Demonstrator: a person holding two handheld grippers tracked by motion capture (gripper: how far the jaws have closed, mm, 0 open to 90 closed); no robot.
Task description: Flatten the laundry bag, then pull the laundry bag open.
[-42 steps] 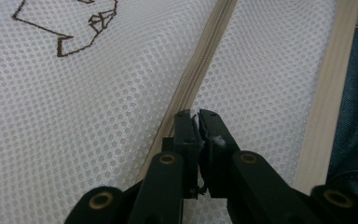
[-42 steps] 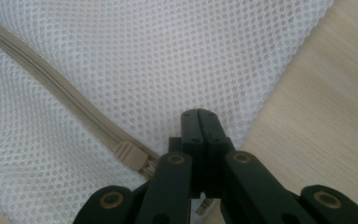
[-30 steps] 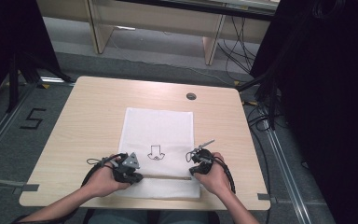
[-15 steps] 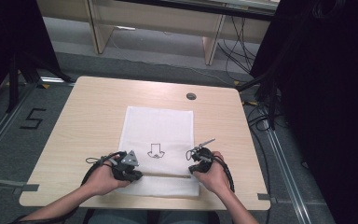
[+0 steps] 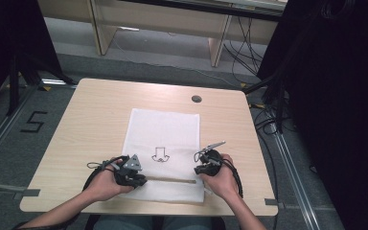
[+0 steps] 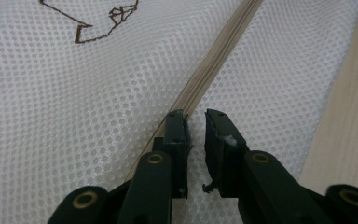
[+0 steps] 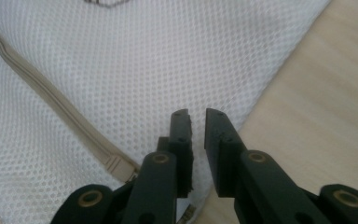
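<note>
At the near edge of the table (image 5: 81,120), my left hand-held gripper (image 5: 136,180) sits at about 7 o'clock and my right hand-held gripper (image 5: 202,168) at about 5 o'clock, each with jaws a narrow slit apart and nothing between them, both low over the white mesh bag (image 5: 165,129). The left jaws hover at the bag's beige zipper (image 6: 214,56); the right ones near the zipper's end. The bag lies flat at table centre, an arrow mark (image 5: 160,154) printed on it; beyond, at 12 o'clock, a dark round grommet (image 5: 196,98).
</note>
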